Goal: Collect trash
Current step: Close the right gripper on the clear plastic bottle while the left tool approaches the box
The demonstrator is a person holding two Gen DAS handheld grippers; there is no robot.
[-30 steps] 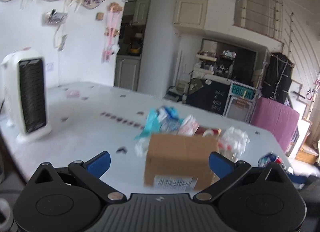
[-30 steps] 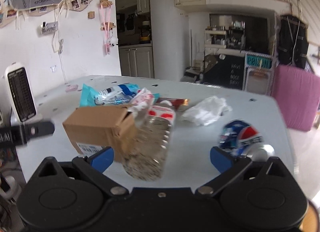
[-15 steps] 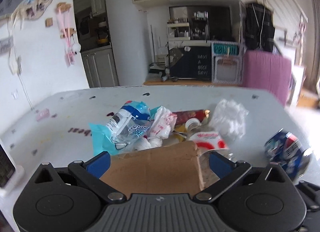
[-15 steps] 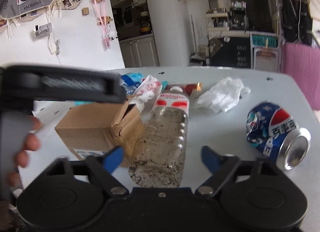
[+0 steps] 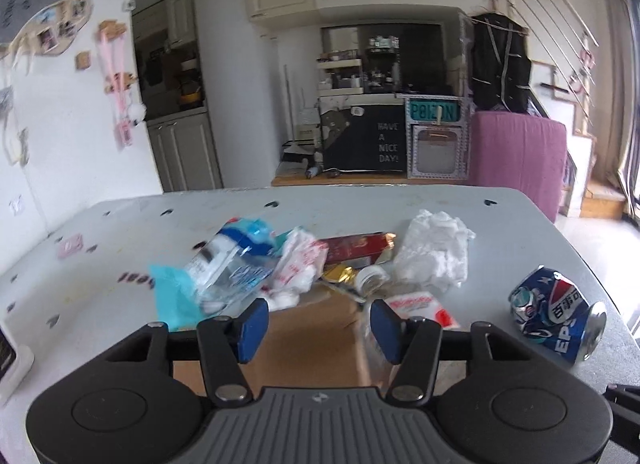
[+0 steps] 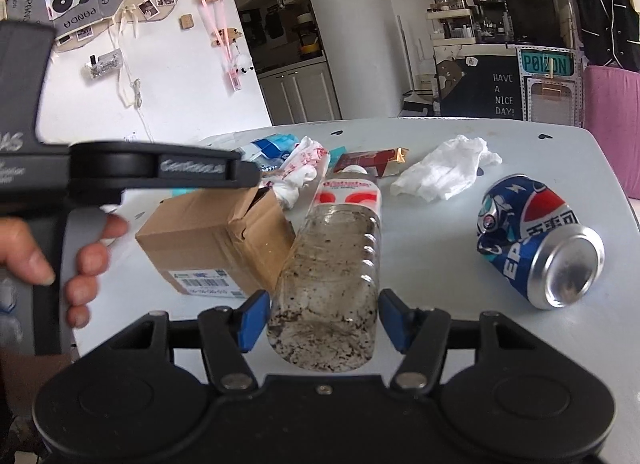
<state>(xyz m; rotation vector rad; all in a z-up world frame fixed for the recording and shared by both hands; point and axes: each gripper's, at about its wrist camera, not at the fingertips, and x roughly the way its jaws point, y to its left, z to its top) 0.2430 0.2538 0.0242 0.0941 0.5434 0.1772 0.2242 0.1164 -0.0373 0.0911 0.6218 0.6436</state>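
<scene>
Trash lies on a white table point(image 5: 500, 232). A brown cardboard box point(image 5: 304, 344) sits between the blue pads of my left gripper point(image 5: 316, 328), which has closed in around it; contact is not clear. In the right wrist view the box point(image 6: 216, 236) lies left of a dirty clear plastic bottle point(image 6: 332, 276). My right gripper point(image 6: 324, 318) stands around the bottle's base, pads at its sides. A crushed Pepsi can point(image 6: 536, 236) lies to the right. A white tissue point(image 6: 444, 172), a red wrapper point(image 6: 368, 160) and blue plastic packaging point(image 5: 228, 268) lie behind.
The left gripper's body and the hand holding it point(image 6: 52, 240) fill the left of the right wrist view, above the box. A white heater's edge point(image 5: 8, 356) stands at the table's left. A purple cover point(image 5: 516, 160) and a black cabinet point(image 5: 368, 140) stand beyond the table.
My left gripper swung right over the box and its jaws narrowed around it. My right gripper moved up to the bottle and its jaws narrowed around the base.
</scene>
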